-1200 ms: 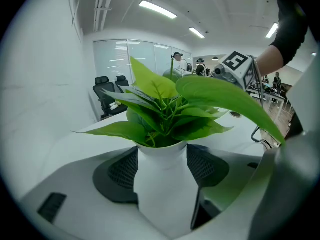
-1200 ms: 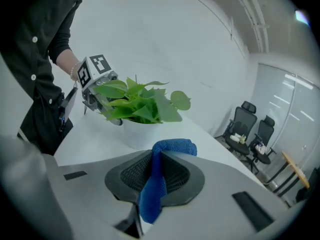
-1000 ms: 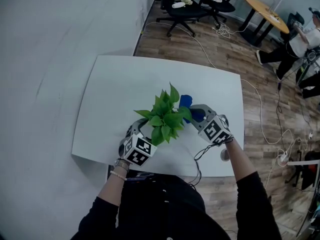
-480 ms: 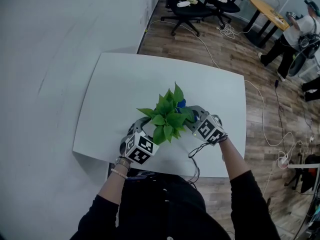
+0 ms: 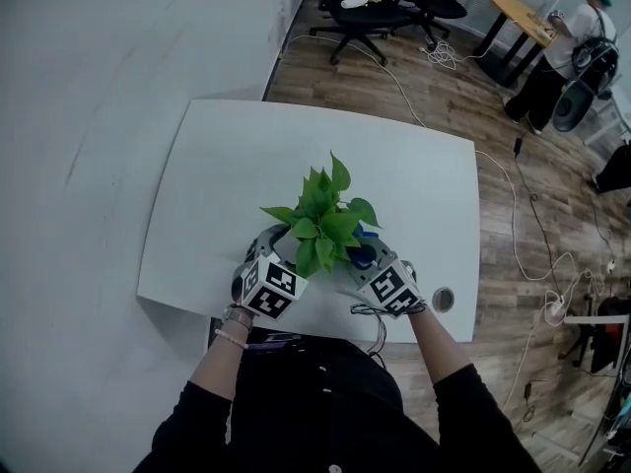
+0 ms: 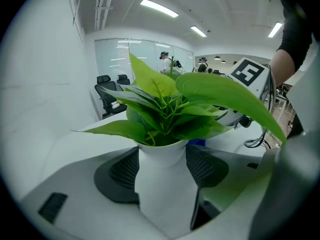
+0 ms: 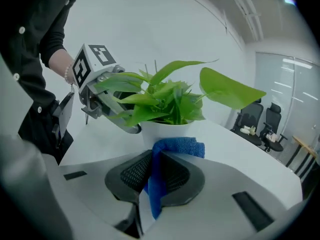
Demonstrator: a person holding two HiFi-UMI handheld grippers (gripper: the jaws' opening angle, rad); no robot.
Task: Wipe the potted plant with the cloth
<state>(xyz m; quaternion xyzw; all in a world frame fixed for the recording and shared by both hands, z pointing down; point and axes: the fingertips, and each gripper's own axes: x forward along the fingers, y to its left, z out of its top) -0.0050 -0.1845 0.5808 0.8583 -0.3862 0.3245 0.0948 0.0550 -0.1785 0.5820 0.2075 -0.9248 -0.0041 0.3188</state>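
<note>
A potted plant (image 5: 323,227) with broad green leaves in a white pot (image 6: 165,184) stands on the white table (image 5: 227,175) near its front edge. My left gripper (image 6: 162,166) is shut on the pot, a pad on each side of its neck; in the head view the left gripper (image 5: 274,254) is half hidden under the leaves. My right gripper (image 7: 152,176) is shut on a folded blue cloth (image 7: 172,151), whose front fold lies against the pot (image 7: 165,130) just below the leaves. In the head view the right gripper (image 5: 360,256) sits at the plant's right, a bit of cloth (image 5: 367,233) showing.
The table's front edge (image 5: 296,328) runs just under both grippers, with a round cable hole (image 5: 443,299) at the right. Office chairs (image 5: 370,13), a round wooden table (image 5: 527,18), floor cables (image 5: 537,235) and a standing person (image 5: 572,52) lie beyond the table.
My right gripper has swung with the blue cloth from behind the plant's right side down towards me, to the near right of the pot. The left gripper has kept its hold on the pot.
</note>
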